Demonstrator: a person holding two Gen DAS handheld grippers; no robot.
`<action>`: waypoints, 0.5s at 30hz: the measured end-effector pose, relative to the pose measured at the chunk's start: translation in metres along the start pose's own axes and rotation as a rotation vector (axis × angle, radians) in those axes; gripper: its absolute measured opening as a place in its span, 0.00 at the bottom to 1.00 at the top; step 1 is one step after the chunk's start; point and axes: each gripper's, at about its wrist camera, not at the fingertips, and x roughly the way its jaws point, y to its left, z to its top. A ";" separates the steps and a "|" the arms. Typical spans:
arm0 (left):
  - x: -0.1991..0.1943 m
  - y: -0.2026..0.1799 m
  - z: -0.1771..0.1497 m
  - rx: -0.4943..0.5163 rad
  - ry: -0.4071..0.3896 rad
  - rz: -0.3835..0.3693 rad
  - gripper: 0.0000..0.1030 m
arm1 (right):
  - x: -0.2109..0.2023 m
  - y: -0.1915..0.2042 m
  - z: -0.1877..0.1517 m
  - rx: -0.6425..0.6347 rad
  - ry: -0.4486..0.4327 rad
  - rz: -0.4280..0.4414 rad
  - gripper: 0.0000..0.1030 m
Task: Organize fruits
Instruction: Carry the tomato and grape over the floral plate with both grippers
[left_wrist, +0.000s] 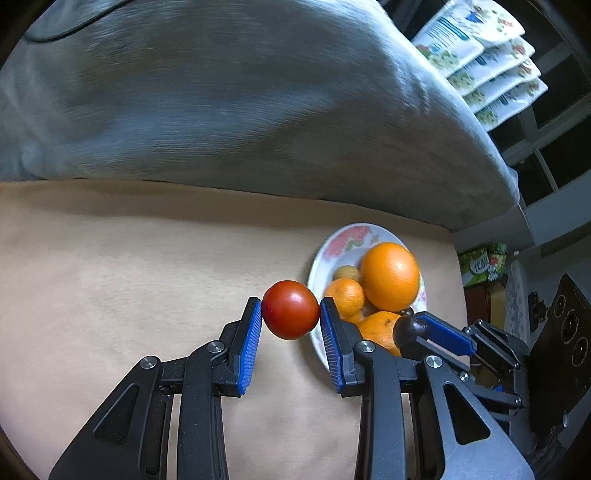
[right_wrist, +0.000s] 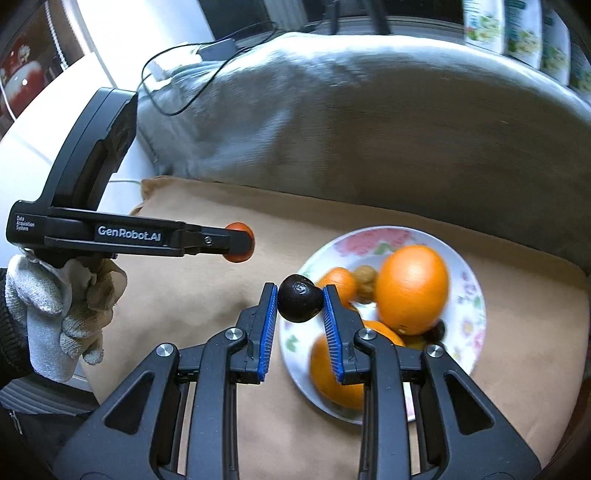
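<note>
- Pinching a tomato in your left gripper, pads tight on both sides, held above the tan cloth beside the plate.
- Your right gripper clamps a dark fruit over the plate's near rim.
- Oranges sit on the plate.

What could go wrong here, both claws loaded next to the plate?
1. The round red tomato sits only at the tips of the left claw; it may well slip out.
2. The small dark round fruit is likewise tip-held in the right claw.
3. The claws are close beside the flowered white plate; they could knock the piled oranges.
</note>
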 end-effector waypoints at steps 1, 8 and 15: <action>0.001 -0.003 0.000 0.005 0.002 -0.001 0.30 | 0.000 -0.002 0.000 0.005 -0.001 -0.004 0.25; 0.008 -0.018 0.000 0.032 0.018 -0.009 0.30 | -0.015 -0.026 -0.006 0.053 -0.014 -0.040 0.25; 0.018 -0.041 0.007 0.068 0.029 -0.022 0.30 | -0.020 -0.044 -0.011 0.095 -0.011 -0.062 0.25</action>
